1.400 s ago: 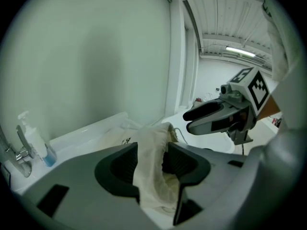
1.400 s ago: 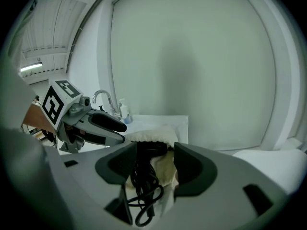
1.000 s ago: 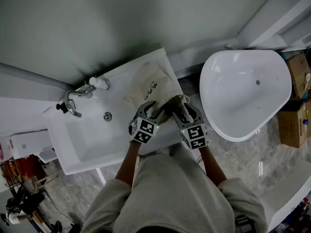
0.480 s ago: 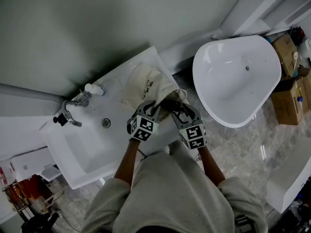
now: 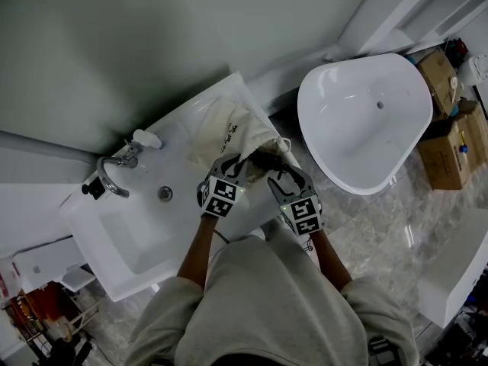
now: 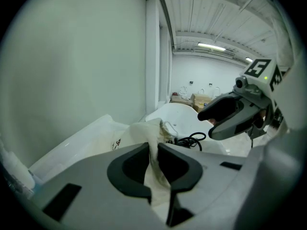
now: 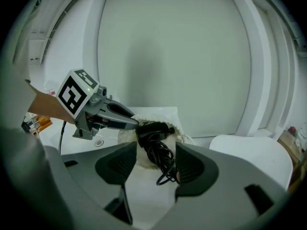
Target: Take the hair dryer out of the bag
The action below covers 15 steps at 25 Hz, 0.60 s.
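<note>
My left gripper [image 6: 153,148] has just been closing, and its jaws are now narrow, pinching a fold of the cloth bag [image 6: 141,132] at its rim. My right gripper [image 7: 156,148] stands wide and grips nothing. The black hair dryer [image 7: 152,127] lies just ahead of its tips in the bag's mouth. The coiled cord [image 7: 162,162] trails back between the jaws.

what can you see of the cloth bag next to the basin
The cloth bag is cream, soft and wrinkled, with a small dark print on its side. It lies flat on the white sink counter, to the right of the basin, its open mouth toward the person. A black hair dryer and its coiled cord stick out of the mouth. The left gripper, whose jaws have just been closing, pinches a fold of cloth at the mouth's edge.
</note>
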{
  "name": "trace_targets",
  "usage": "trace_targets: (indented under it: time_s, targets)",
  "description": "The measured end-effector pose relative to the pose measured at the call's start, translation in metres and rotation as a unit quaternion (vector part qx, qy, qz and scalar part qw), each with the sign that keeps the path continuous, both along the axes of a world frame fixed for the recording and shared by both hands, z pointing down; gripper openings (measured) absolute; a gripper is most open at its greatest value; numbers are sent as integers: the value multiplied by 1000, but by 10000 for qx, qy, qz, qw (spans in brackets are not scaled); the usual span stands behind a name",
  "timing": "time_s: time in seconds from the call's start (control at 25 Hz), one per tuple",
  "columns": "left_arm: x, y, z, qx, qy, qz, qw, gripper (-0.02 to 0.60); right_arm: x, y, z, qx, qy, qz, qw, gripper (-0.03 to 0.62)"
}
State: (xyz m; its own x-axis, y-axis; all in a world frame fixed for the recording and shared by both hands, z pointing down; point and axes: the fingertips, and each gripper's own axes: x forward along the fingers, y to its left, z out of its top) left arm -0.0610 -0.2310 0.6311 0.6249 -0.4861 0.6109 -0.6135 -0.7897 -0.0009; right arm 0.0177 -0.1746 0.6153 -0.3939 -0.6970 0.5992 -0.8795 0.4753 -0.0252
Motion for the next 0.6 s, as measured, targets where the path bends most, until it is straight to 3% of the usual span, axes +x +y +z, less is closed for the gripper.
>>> trace_targets:
  time_s: [0.28, 0.6]
  targets:
    - [-2, 1, -1, -14, 17, -36, 10000, 49, -10, -3, 12, -95, 627, -677, 9957, 299]
    - [-2, 1, -2, -23, 36, -72, 10000, 49, -21, -17, 35, -225, 1554, -1652, 9737, 316]
